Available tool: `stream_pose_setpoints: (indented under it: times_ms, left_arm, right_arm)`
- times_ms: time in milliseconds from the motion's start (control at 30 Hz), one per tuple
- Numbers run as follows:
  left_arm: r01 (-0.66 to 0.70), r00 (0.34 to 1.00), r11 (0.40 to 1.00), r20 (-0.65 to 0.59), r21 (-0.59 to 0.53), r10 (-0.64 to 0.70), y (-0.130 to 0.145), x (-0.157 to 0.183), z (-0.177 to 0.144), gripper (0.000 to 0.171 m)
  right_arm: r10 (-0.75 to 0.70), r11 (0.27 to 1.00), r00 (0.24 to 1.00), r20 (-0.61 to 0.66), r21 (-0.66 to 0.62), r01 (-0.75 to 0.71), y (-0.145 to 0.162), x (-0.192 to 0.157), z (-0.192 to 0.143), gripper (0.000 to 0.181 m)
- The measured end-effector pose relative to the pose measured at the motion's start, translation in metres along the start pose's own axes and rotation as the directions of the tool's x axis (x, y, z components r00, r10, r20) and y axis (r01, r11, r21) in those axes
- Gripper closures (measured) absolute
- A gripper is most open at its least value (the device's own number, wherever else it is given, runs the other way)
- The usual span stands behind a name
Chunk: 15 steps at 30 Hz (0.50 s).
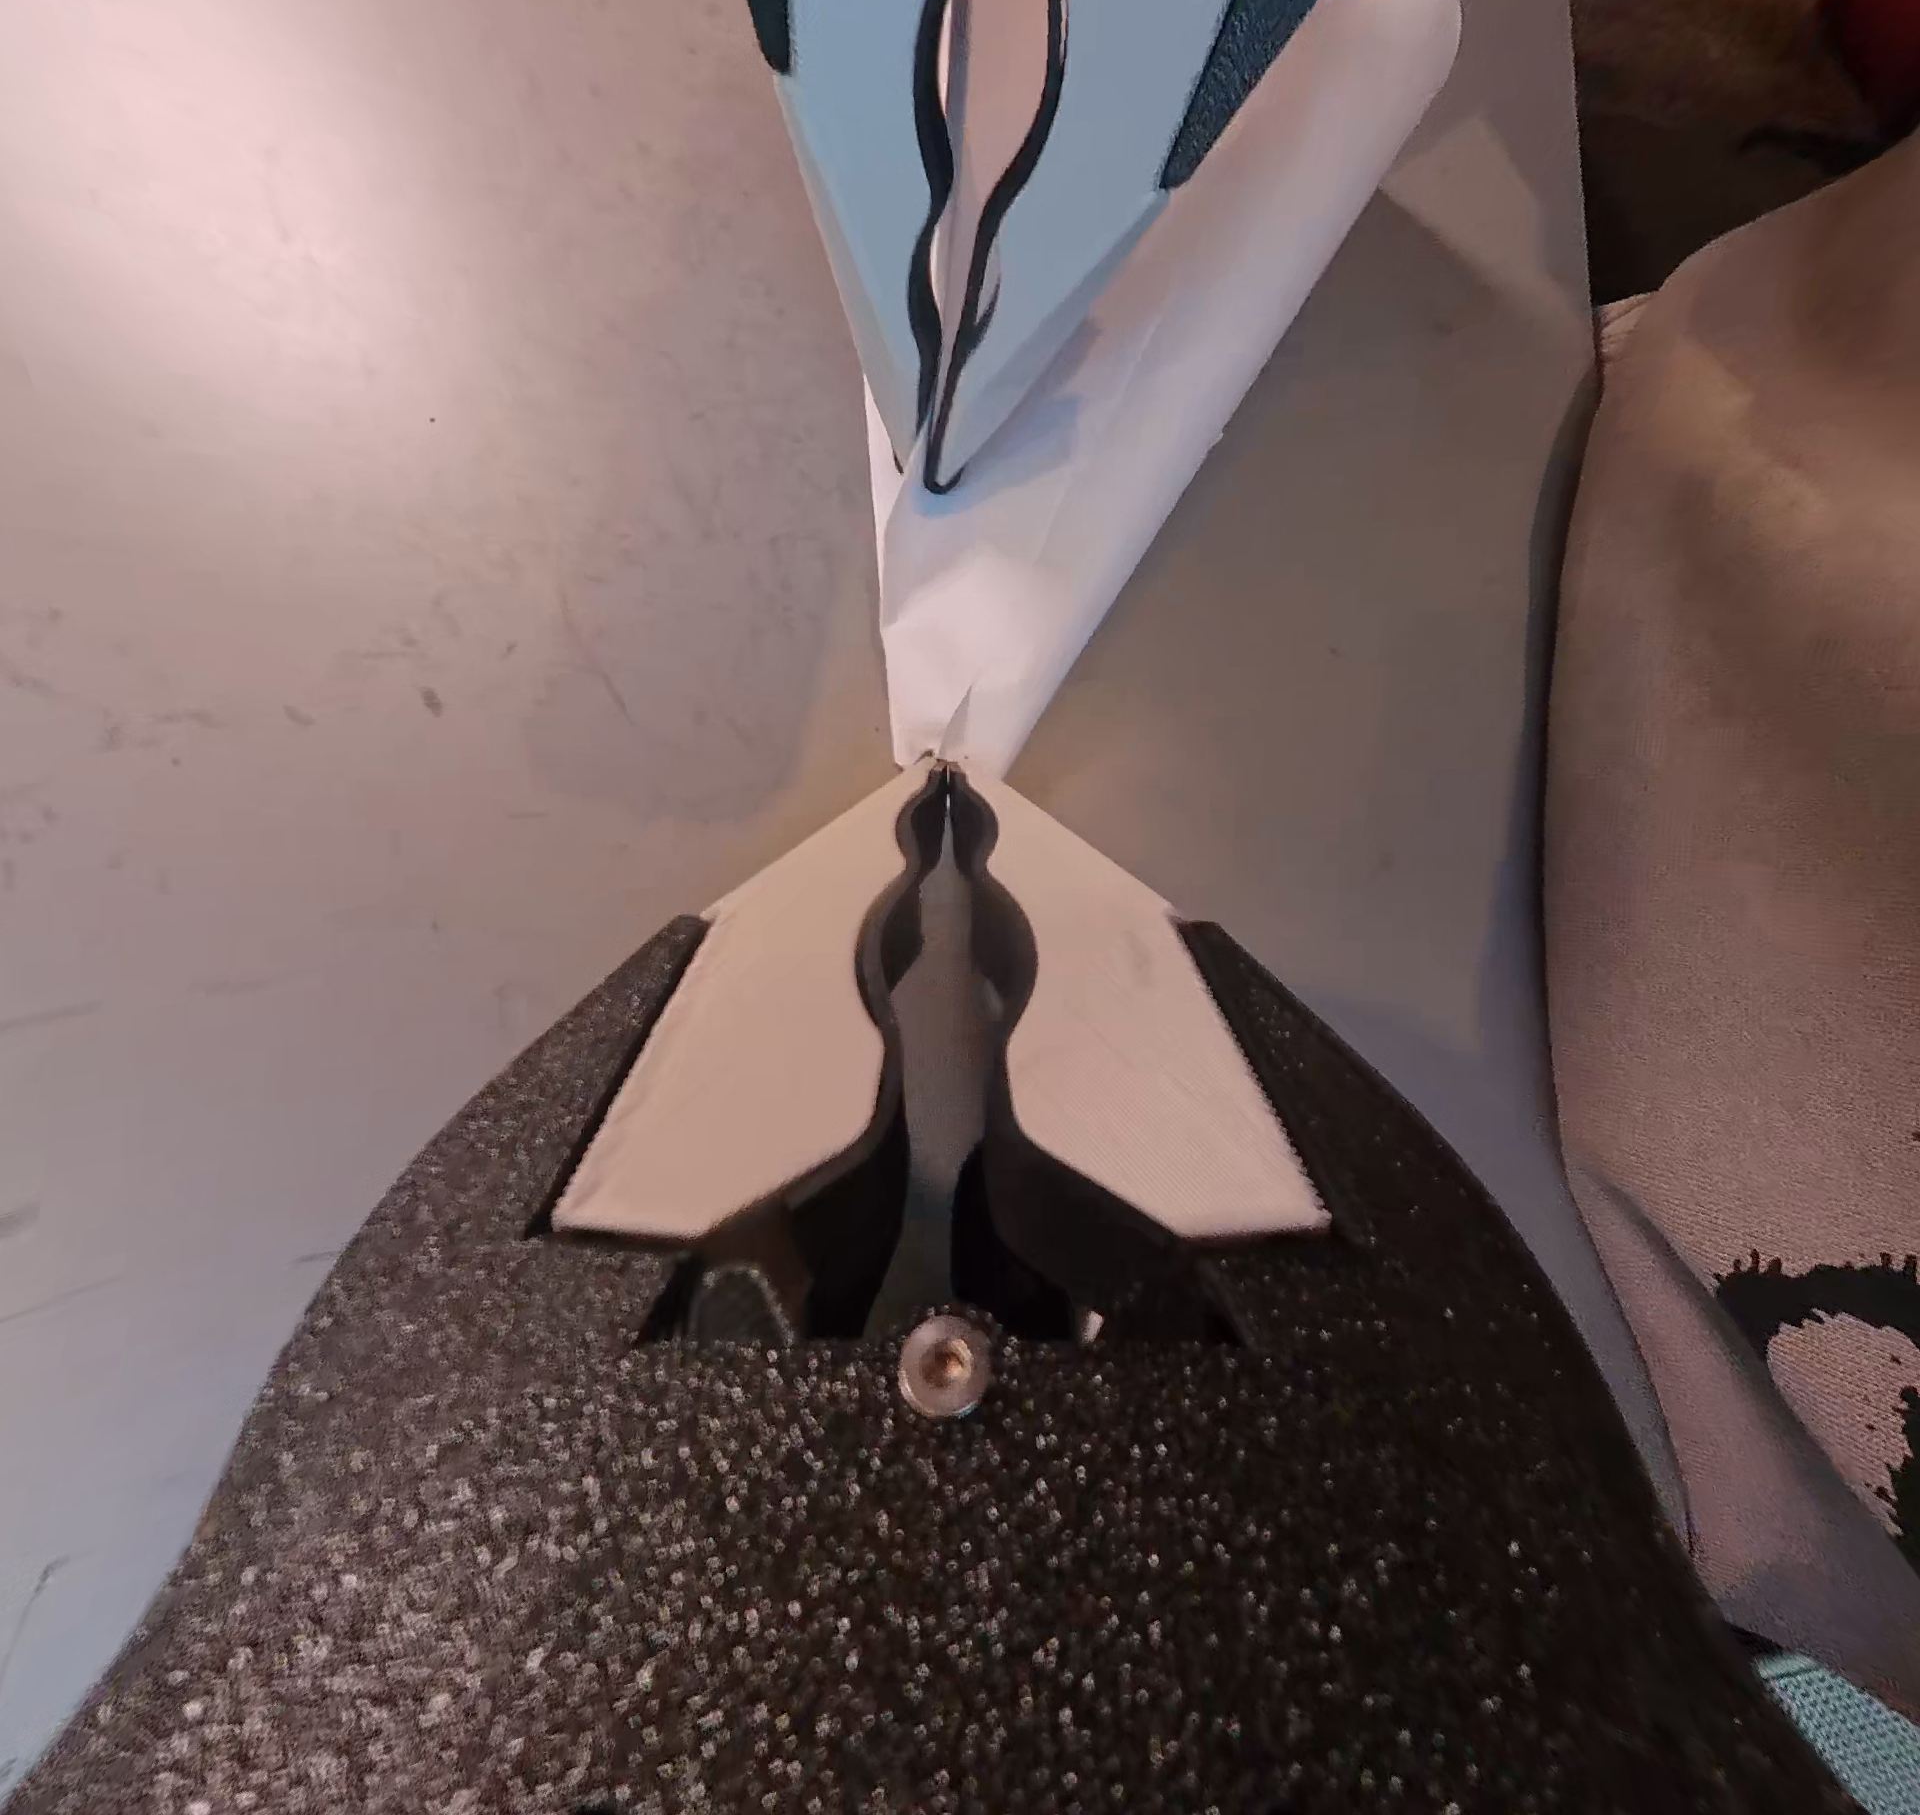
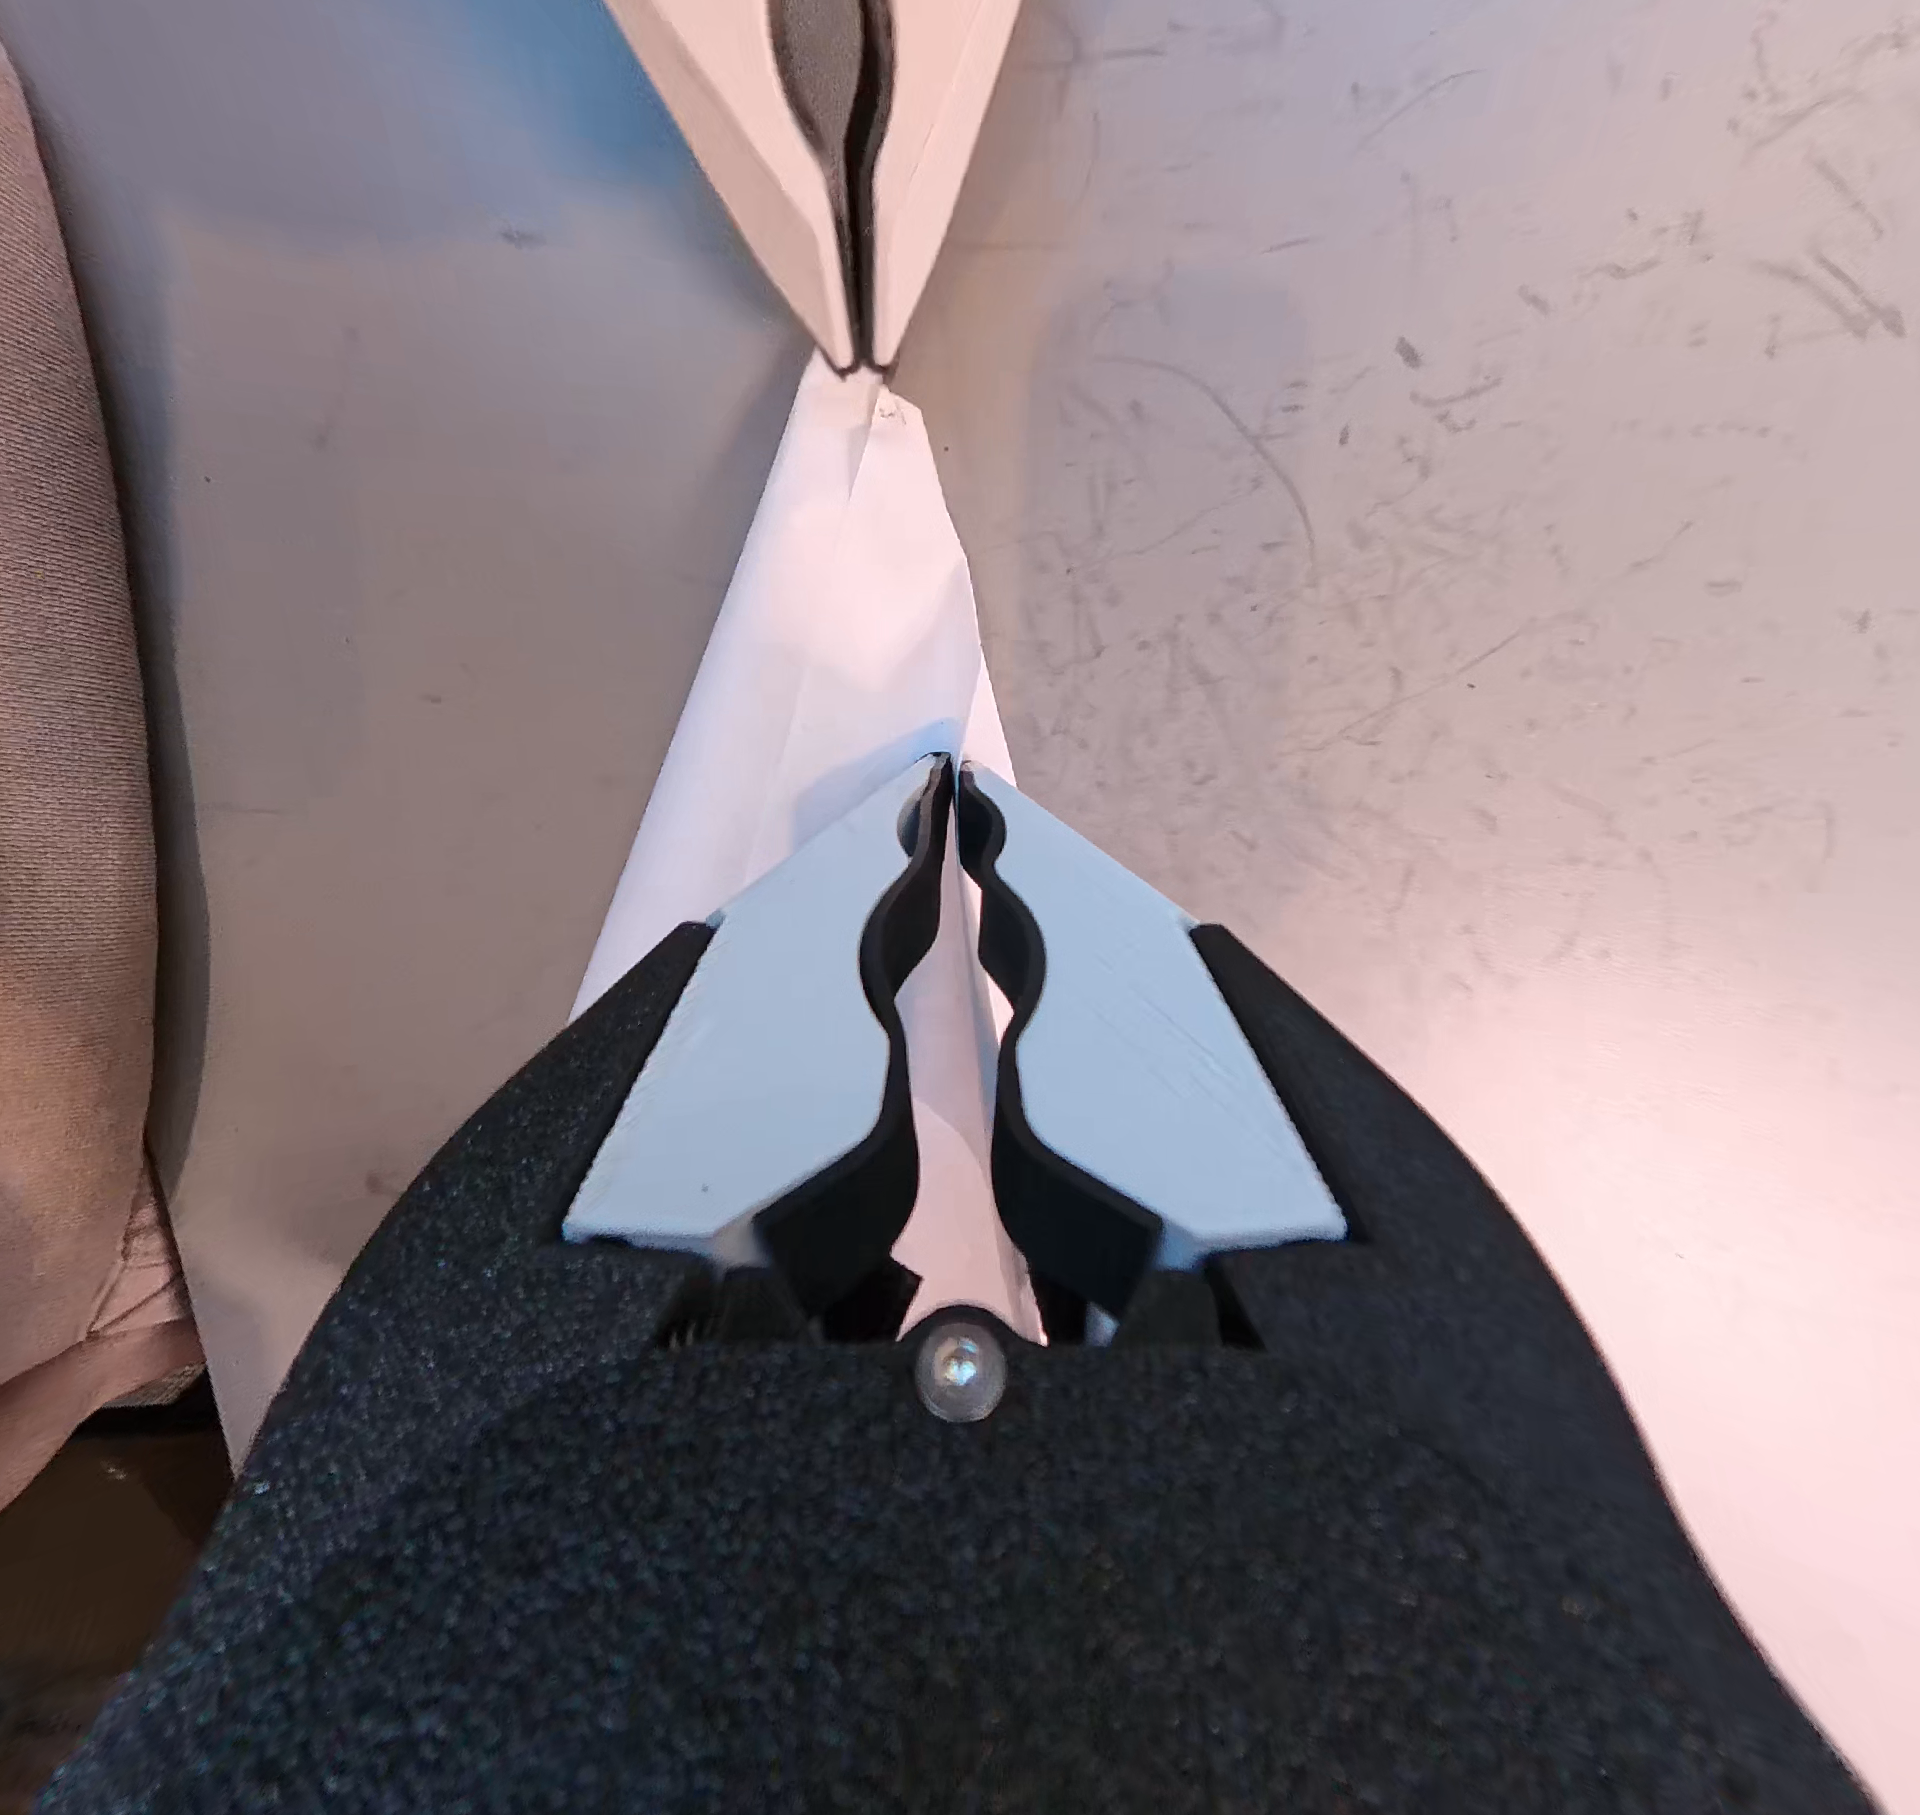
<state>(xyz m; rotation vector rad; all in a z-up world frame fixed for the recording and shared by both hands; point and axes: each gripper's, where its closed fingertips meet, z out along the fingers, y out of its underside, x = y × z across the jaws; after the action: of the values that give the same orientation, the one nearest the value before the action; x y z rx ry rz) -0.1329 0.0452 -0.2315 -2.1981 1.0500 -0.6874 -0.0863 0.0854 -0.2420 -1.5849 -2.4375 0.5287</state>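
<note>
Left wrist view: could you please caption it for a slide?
Both grippers pinch a folded white paper sheet above a scuffed white table.

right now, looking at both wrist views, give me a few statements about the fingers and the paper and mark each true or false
1. The left gripper is shut on the folded white paper. True.
2. The right gripper is wide open. False: its fingers are closed with the paper between them.
3. The paper lies flat on the table. False: it spans between the two grippers.
4. The two grippers face each other. True.
5. The table is scuffed. True.
6. The paper is red. False: it is white.
</note>
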Motion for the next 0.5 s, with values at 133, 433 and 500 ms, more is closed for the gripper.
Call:
stream_pose_setpoints:
  times_ms: [133,433,500]
  left_arm:
    - [0.059,0.998,0.998,0.029,0.030,-0.060,-0.002,-0.019,-0.005,0.171]
    - [-0.095,0.991,0.994,-0.103,-0.049,0.090,0.000,0.000,0.014,0.171]
    - [-0.087,0.991,0.995,-0.103,-0.048,0.082,0.002,0.001,0.014,0.171]
  right_arm:
    - [-0.036,0.999,0.999,-0.005,0.003,0.036,0.000,-0.002,-0.001,0.181]
    - [-0.146,0.989,0.989,-0.005,0.021,0.146,-0.002,-0.011,-0.002,0.181]
    - [-0.141,0.990,0.990,-0.006,0.021,0.141,-0.001,-0.011,-0.003,0.181]
